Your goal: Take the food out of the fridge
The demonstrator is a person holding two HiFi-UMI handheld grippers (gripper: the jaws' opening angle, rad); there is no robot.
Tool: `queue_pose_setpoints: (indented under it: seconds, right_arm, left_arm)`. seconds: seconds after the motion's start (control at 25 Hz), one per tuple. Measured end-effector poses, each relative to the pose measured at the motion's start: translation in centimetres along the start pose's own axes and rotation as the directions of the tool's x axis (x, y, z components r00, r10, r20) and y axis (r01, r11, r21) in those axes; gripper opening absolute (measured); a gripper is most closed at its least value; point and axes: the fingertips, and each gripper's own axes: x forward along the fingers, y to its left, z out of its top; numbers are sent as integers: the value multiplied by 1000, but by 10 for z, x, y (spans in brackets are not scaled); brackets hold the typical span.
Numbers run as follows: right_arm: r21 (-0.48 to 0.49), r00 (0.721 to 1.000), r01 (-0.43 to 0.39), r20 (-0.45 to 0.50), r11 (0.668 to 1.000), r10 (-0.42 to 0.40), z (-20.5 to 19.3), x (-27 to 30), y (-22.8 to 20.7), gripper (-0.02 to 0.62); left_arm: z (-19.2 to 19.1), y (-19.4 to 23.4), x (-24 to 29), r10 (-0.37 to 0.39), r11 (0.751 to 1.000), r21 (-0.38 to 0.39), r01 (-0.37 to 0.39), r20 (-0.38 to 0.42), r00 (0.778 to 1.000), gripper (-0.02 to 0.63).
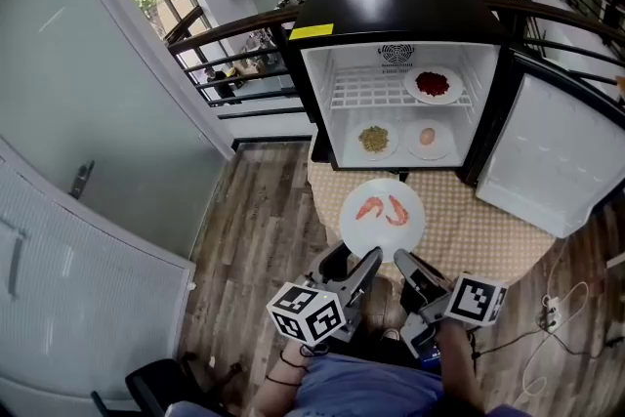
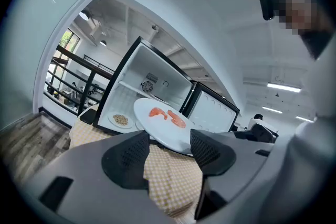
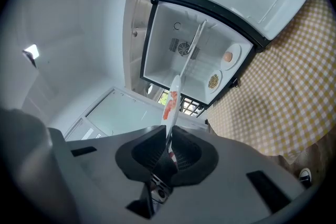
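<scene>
1. Standing open on the checked tablecloth (image 1: 479,234), the black fridge (image 1: 395,10) has its door (image 1: 557,156) swung to the right. Inside, a dish of red food (image 1: 433,84) sits on the wire shelf.
2. A white plate (image 1: 381,231) carrying two shrimp (image 1: 370,206) is outside the fridge, over the cloth.
3. The right gripper (image 3: 169,147) pinches that plate's near rim — jaws almost together.
4. The left gripper (image 2: 168,149) has its jaws apart and grips nothing — the plate's edge lies just beyond them.
</scene>
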Motion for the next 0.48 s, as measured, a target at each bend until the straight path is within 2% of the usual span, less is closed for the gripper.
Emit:
queue_pose_setpoints:
  seconds: [0.48]
  right_arm:
    - [-28,998,18,-59,999,-19,-19,15,-5,38]
  left_arm:
    - [-5,19,-18,65,998,-5,-65,-27,998,252]
